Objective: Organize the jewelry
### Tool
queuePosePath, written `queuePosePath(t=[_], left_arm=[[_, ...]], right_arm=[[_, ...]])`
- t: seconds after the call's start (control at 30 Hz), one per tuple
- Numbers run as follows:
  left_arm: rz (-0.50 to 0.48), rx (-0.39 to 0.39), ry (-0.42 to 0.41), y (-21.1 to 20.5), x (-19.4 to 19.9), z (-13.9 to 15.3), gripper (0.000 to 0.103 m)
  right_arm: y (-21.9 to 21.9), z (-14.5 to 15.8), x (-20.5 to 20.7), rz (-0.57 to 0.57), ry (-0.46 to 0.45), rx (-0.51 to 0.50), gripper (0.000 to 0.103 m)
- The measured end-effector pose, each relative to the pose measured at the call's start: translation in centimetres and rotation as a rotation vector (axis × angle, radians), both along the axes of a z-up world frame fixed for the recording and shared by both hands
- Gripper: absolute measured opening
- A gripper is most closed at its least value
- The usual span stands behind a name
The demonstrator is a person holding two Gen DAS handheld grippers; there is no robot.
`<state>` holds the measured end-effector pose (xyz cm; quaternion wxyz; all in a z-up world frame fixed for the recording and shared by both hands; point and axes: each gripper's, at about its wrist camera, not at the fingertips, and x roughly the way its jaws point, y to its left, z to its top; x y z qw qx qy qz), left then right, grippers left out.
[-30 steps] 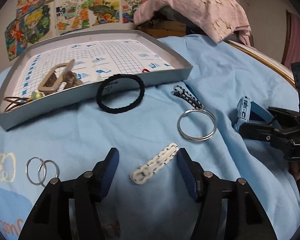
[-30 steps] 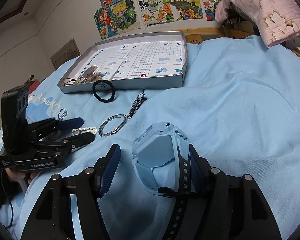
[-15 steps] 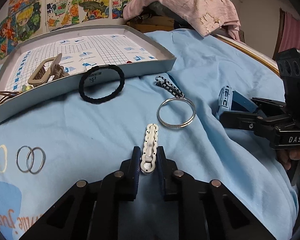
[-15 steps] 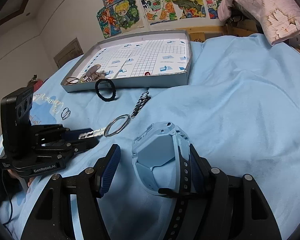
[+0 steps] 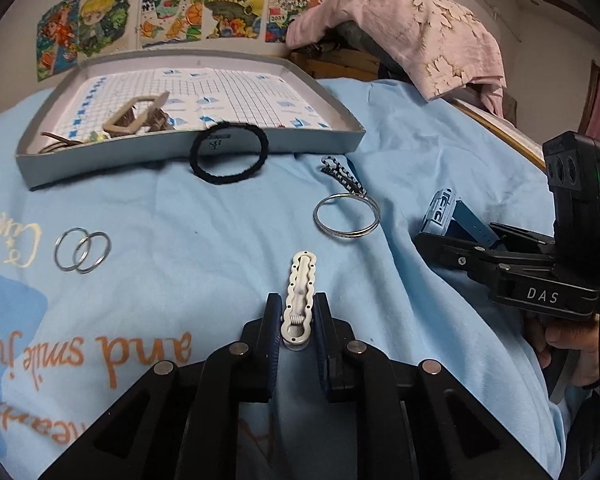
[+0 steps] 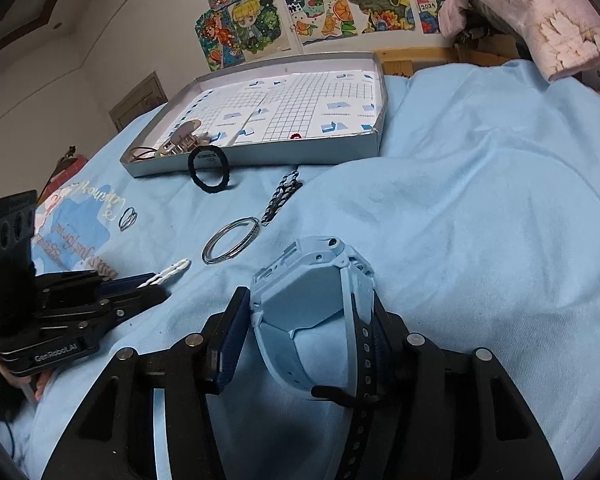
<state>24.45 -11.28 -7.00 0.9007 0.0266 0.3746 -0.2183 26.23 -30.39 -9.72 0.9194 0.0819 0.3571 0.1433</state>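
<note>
On the light-blue bedspread (image 5: 220, 240): one white hair clip (image 5: 299, 298), pinched at its near end between the closed fingers of the left gripper (image 5: 297, 320), its far end pointing toward the tray. One pale-blue watch (image 6: 312, 304), standing on edge between the fingers of the right gripper (image 6: 304, 320), its strap against the right-hand finger; whether the other finger actually presses it is hard to tell from here, as a sliver of gap seems to show. Beyond the clip, one large silver bangle (image 5: 347, 216) lying flat, touching a black-and-white braided cord (image 5: 342, 174). One black hair tie (image 5: 229, 154) leaning against the front wall of the grey tray (image 5: 180, 148). A pair of small silver rings (image 5: 82, 250), overlapping, well off to the left. Inside the tray, at its left end: one beige claw clip (image 5: 136, 118) and some brown bands (image 5: 56, 142) in the corner.
</note>
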Motion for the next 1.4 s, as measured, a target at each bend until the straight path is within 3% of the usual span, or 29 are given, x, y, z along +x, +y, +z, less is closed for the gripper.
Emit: queuePosePath(t=[0.33,0.53,0.67,0.73,0.83,0.93,1.1,1.4], left_arm=[[0.092,-0.162,-0.051,2.2,0.9,4.2,0.015],[0.163,-0.195,-0.089,2.6,6.2,7.3,0.015],[0.195,-0.194,-0.1,2.5,10.3,8.4,0.015],[0.2,-0.173,-0.102,2.2,12.3,8.4,0.015],[0.189,-0.127,-0.093,1.5,14.6,7.8,0.015],[0.182,-0.081,-0.075,0.8,16.5,6.8,0.015],[0.19,-0.091,-0.054,0.8,17.8,5.6,0.015],[0.193,-0.103,-0.043,0.4,17.7,5.4,0.015]], right_arm=[[0.2,2.9,-1.2,0.006,-0.125,0.021,0.049],[-0.4,5.6,1.0,-0.042,-0.225,0.055,0.049],[-0.7,7.2,4.6,-0.072,-0.287,0.064,0.049],[-0.8,7.2,6.5,-0.078,-0.288,0.071,0.049],[-0.3,6.8,9.5,-0.086,-0.301,0.001,0.049],[-0.4,6.3,12.1,-0.084,-0.302,0.05,0.049],[0.9,4.5,14.5,-0.039,-0.223,0.018,0.049],[1.6,3.1,15.4,-0.031,-0.167,0.015,0.05]])
